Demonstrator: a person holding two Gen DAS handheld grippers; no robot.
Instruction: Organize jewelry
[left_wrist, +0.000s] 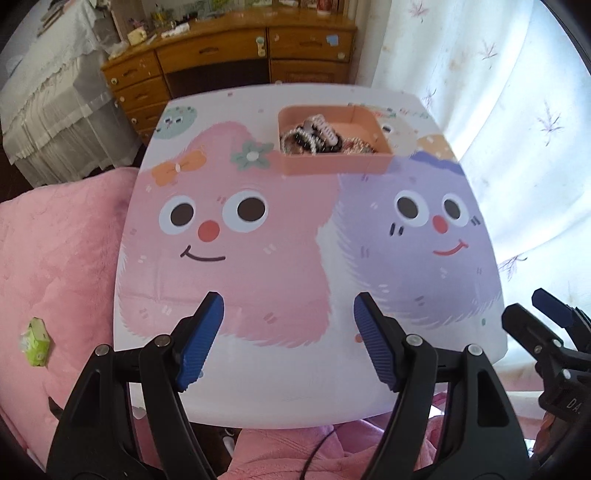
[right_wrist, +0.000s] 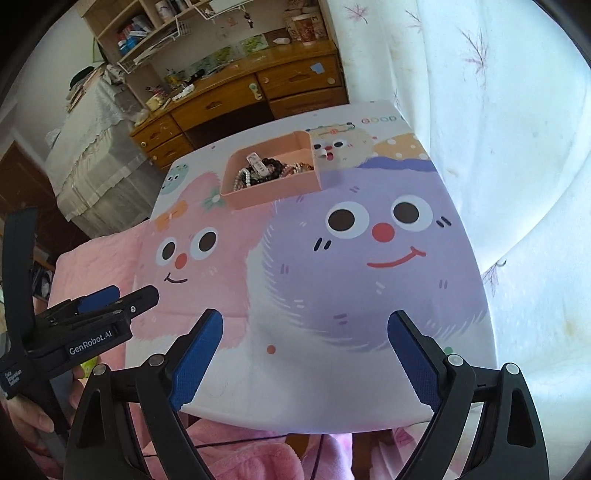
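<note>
A pink open box (left_wrist: 334, 164) stands at the far side of the small cartoon-printed table (left_wrist: 258, 387). It holds a heap of jewelry (left_wrist: 314, 138): bead bracelets and a white hair clip. The box also shows in the right wrist view (right_wrist: 273, 190) with the jewelry (right_wrist: 266, 171) inside. My left gripper (left_wrist: 289, 314) is open and empty over the table's near edge. My right gripper (right_wrist: 304, 334) is open and empty beside it, also at the near edge. Each gripper shows at the edge of the other's view, the right one (left_wrist: 554, 332) and the left one (right_wrist: 99, 306).
A pink blanket (left_wrist: 55, 258) lies left of the table with a green tissue pack (left_wrist: 36, 341) on it. A wooden dresser (left_wrist: 229, 55) stands behind. A white floral curtain (left_wrist: 517, 110) hangs on the right. A cloth-covered stand (left_wrist: 48, 110) is at far left.
</note>
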